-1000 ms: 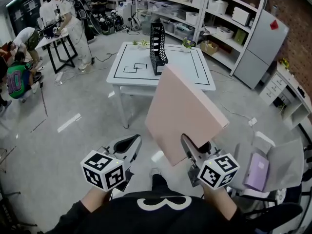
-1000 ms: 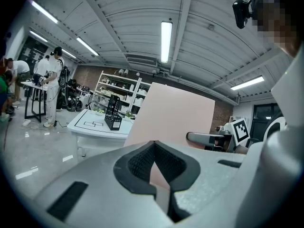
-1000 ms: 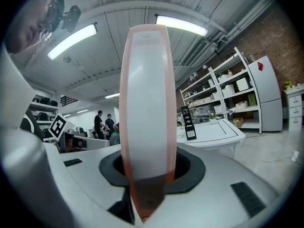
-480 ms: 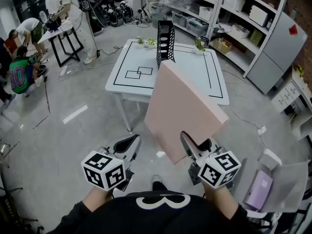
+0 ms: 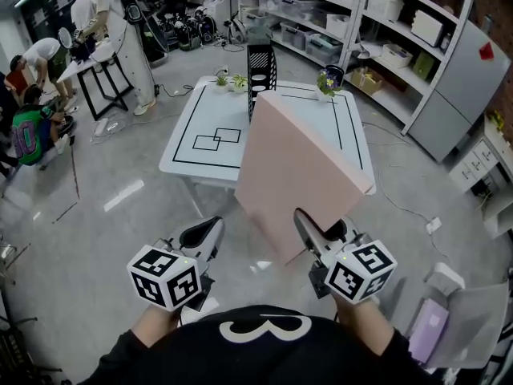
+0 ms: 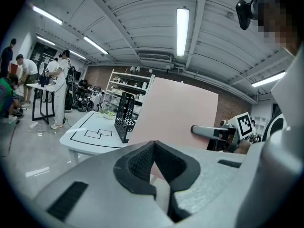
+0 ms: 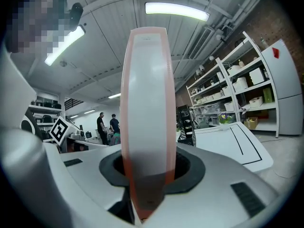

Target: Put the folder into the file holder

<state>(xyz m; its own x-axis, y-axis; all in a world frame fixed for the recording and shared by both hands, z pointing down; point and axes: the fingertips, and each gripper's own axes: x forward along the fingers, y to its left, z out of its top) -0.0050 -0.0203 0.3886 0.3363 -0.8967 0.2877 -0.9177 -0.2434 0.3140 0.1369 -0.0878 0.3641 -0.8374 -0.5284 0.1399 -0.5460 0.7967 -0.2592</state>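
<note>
Grey polished concrete floor (image 5: 96,215) fills a workshop seen steeply from above by a person holding a gripper in each hand. At far left, several people (image 5: 112,30) stand or crouch around a small black-legged side table (image 5: 92,66). Low in the head view, left of centre, the left gripper (image 5: 202,233) is held over the floor. The left gripper view shows its two dark pads (image 6: 142,167) pressed together with nothing between them. Ahead, well apart from both grippers, stands a white table (image 5: 200,159) marked with black lines and two small overlapping squares. Near its far edge a black mesh file holder (image 5: 260,69) stands upright. Small potted plants (image 5: 228,80) sit just to its left and a flowering pot (image 5: 329,79) sits to its right. A large pink folder (image 5: 300,167) is held up in the air on the near side of the table. It is tilted, and from this angle its upper part covers some of the tabletop. It is clear of both the table and the file holder. The right gripper (image 5: 309,233) is clamped on the folder's lower edge. In the right gripper view, the folder's pale, pink-edged spine rises straight up between the jaws, gripped on both sides. At far right are white shelves (image 5: 385,22) stacked with boxes, then a tall grey cabinet (image 5: 473,79).
</note>
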